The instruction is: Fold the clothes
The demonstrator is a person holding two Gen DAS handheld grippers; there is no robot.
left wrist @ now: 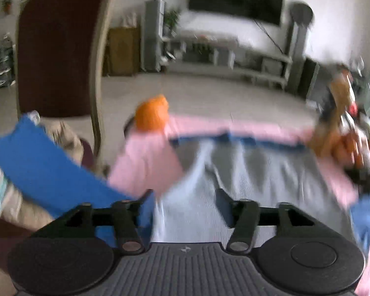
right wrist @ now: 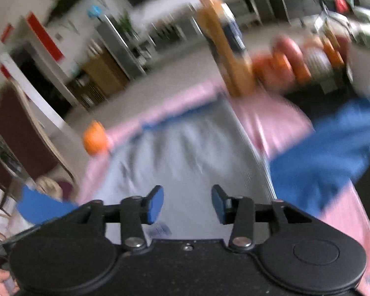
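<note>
A top with a grey ribbed body (left wrist: 259,167), pink sleeves (left wrist: 148,165) and blue cuffs (left wrist: 42,165) lies spread out ahead of both grippers. In the left wrist view my left gripper (left wrist: 186,207) is open over the grey cloth, its jaws wide apart. The left blue cuff runs under its left finger (left wrist: 148,207). In the right wrist view my right gripper (right wrist: 187,207) is open above the grey body (right wrist: 185,148), with nothing pinched between its blue pads (right wrist: 155,207). The right pink sleeve (right wrist: 278,123) and its blue cuff (right wrist: 328,153) lie to its right. Both views are motion-blurred.
A round orange object (left wrist: 151,116) sits by the top's far left shoulder. A brown stand (right wrist: 224,49) and orange fruit (right wrist: 296,59) crowd the far right corner. A dark red chair (left wrist: 56,49) stands at the left, with open floor and a TV unit (left wrist: 234,56) beyond.
</note>
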